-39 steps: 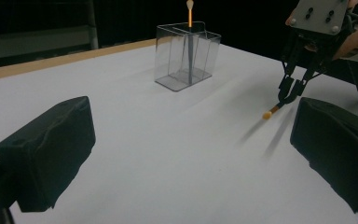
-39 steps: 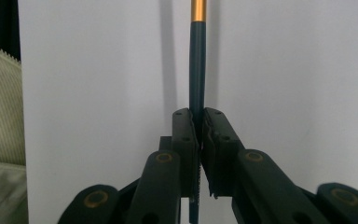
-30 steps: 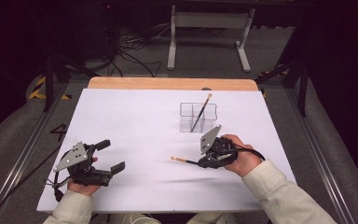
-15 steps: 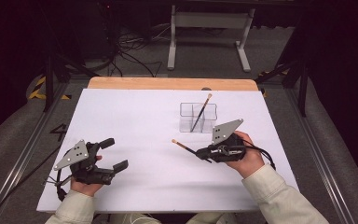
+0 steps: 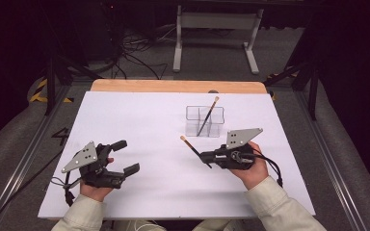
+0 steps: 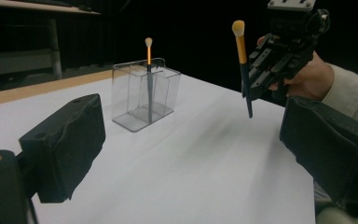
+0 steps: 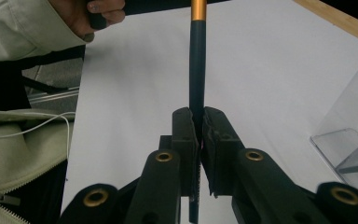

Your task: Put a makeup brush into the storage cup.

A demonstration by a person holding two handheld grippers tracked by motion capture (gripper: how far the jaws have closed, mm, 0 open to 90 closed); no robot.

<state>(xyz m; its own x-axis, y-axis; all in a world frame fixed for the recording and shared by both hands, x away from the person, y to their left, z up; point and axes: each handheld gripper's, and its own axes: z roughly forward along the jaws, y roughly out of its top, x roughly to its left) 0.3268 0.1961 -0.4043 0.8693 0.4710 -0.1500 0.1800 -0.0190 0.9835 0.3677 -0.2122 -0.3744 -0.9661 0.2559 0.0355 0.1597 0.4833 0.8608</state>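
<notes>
A makeup brush (image 5: 192,149) is clamped by its dark handle in the closed jaws of the right gripper (image 5: 207,159) and held clear of the white table (image 5: 144,120), bristle end raised, just in front of a clear compartmented holder (image 5: 204,121). A second makeup brush (image 5: 207,117) is seen leaning inside that holder. The left gripper (image 5: 125,157) is held near the table's front left, its jaws wide apart with nothing between them, though they have just been closing slightly. Beyond the wooden far edge (image 5: 173,86), cables (image 5: 135,53) and a metal stand (image 5: 217,29) are seen on a dark floor.
</notes>
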